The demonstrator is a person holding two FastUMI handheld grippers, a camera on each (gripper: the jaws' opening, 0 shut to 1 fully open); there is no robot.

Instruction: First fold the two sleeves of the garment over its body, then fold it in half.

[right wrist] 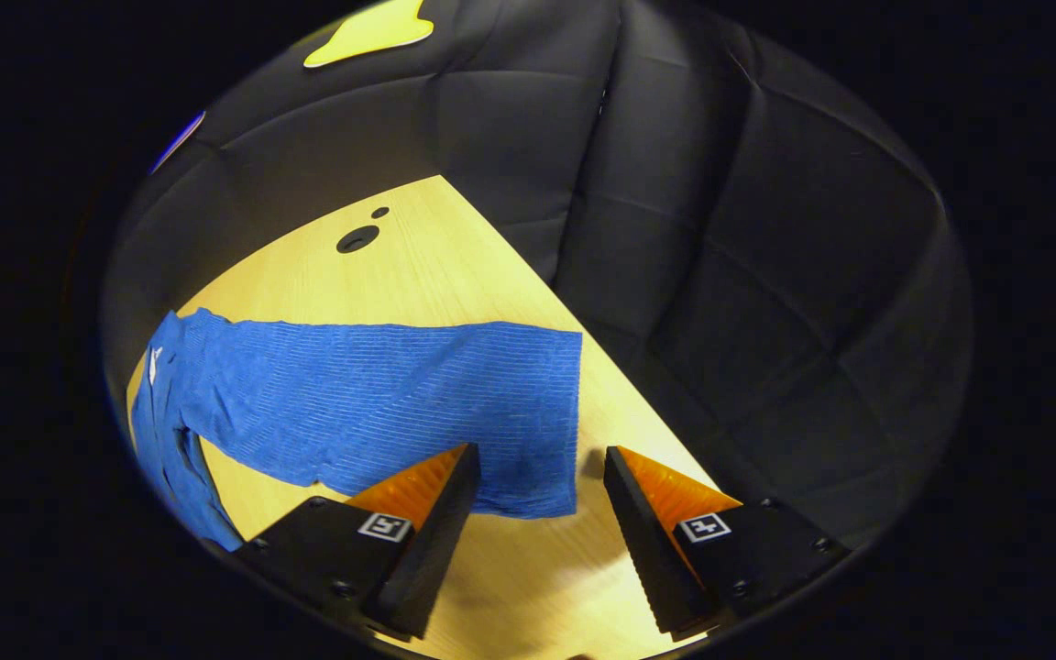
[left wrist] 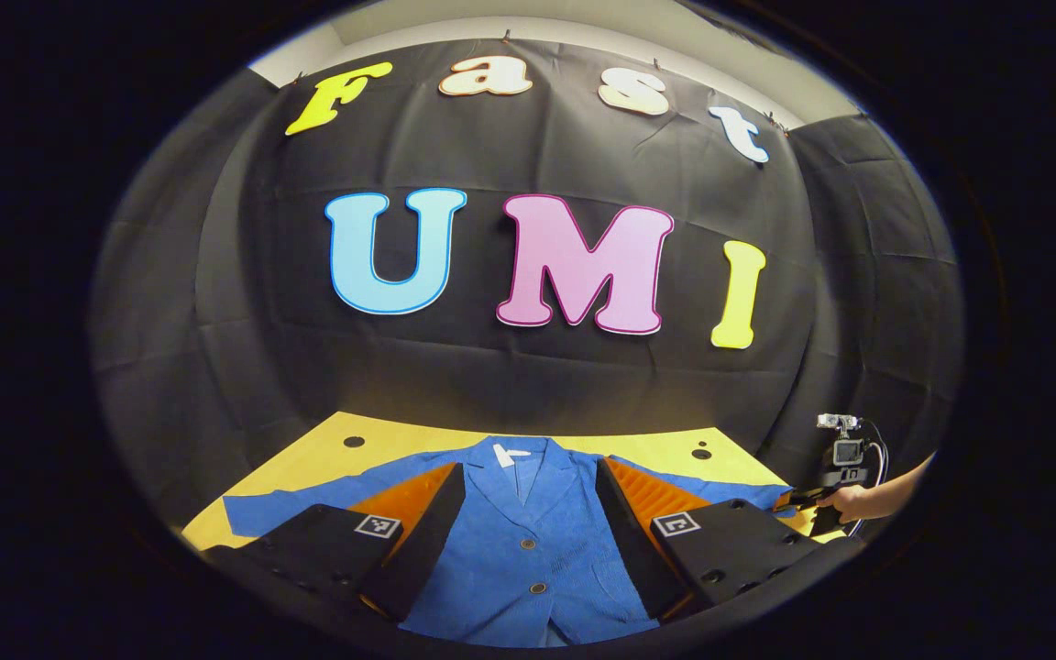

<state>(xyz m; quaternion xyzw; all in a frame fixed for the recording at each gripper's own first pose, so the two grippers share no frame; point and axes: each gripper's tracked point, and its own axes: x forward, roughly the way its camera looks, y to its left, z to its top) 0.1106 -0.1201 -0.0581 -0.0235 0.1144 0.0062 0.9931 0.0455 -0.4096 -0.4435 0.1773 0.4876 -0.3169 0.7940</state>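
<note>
1. Jacket (left wrist: pixel 528 550), blue and buttoned, flat on the yellow worktop (left wrist: pixel 647 447), collar toward the booth's back wall, both sleeves spread straight out to the sides and not yet folded.
2. Left gripper (left wrist: pixel 528 532) above the jacket's front, aimed up the button line toward the collar; wide open, holding nothing, its two fingers either side of the jacket's middle.
3. Right gripper (right wrist: pixel 533 513) low over the worktop at the end of the right sleeve (right wrist: pixel 372 412); open wide, empty. Same gripper seen small at the right edge of the left gripper view (left wrist: pixel 812 500), held by a hand (left wrist: pixel 853 502) just at the sleeve's tip.
4. Key relation: sleeve's long axis across the right gripper view, from the shoulder at far left to the cuff (right wrist: pixel 565 422) just ahead of the fingers. Cuff edge in the gap between them, nearer the left-hand finger, whose tip overlaps the cloth; whether touching, hard to tell.
5. Judgement: right gripper plainly the nearer to this sleeve; left gripper well apart from either cuff. Likely next: a short advance and closing on the cuff, then a carry along the sleeve's own axis toward the jacket's body.
6. Risk: fingers closing beside the hem rather than on it, or pinching only one layer.
</note>
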